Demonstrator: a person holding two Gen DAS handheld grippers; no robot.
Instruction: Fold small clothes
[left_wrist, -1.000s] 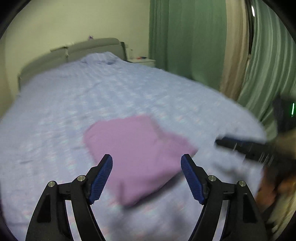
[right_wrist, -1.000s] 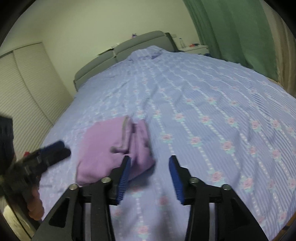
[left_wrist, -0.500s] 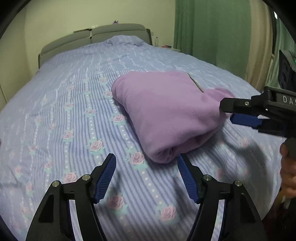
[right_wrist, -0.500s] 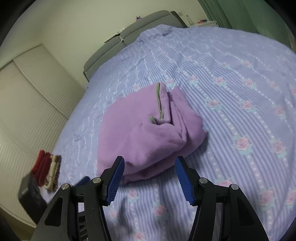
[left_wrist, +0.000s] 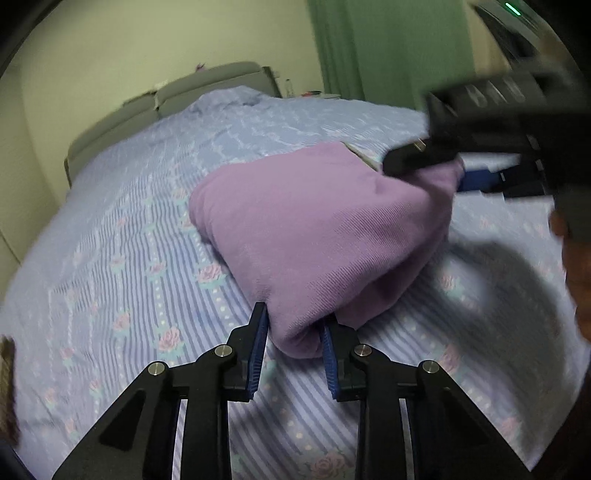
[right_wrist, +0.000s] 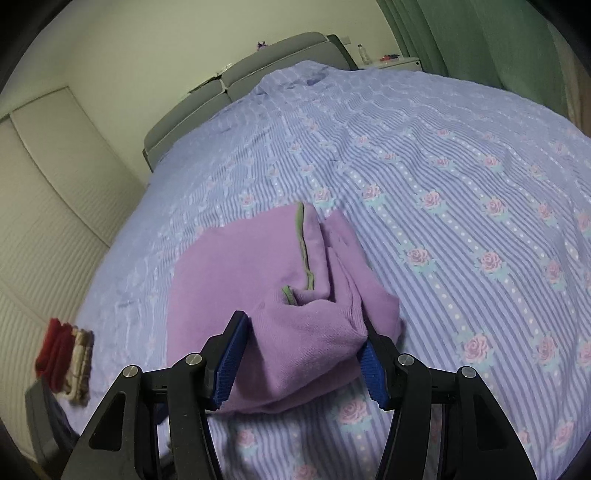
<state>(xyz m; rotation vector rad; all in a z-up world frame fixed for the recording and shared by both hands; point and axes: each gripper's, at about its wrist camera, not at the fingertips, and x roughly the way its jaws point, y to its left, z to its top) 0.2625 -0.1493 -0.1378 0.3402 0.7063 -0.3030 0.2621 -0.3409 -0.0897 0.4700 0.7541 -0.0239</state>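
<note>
the folded purple garment (left_wrist: 317, 236) lies on the flowered blue bedspread (left_wrist: 122, 229), its green-trimmed edge on top. the left gripper (left_wrist: 293, 338) has closed in on the garment's near corner, both pads against the fabric. the right gripper (right_wrist: 301, 354) straddles the opposite end, jaws wider, pads seemingly touching cloth, though blur leaves the grip uncertain. red and tan folded clothes (right_wrist: 64, 356) sit near the bed edge.

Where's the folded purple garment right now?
The folded purple garment lies on the floral blue bedspread, its near end between the right gripper fingers, another corner in the left gripper.
</note>
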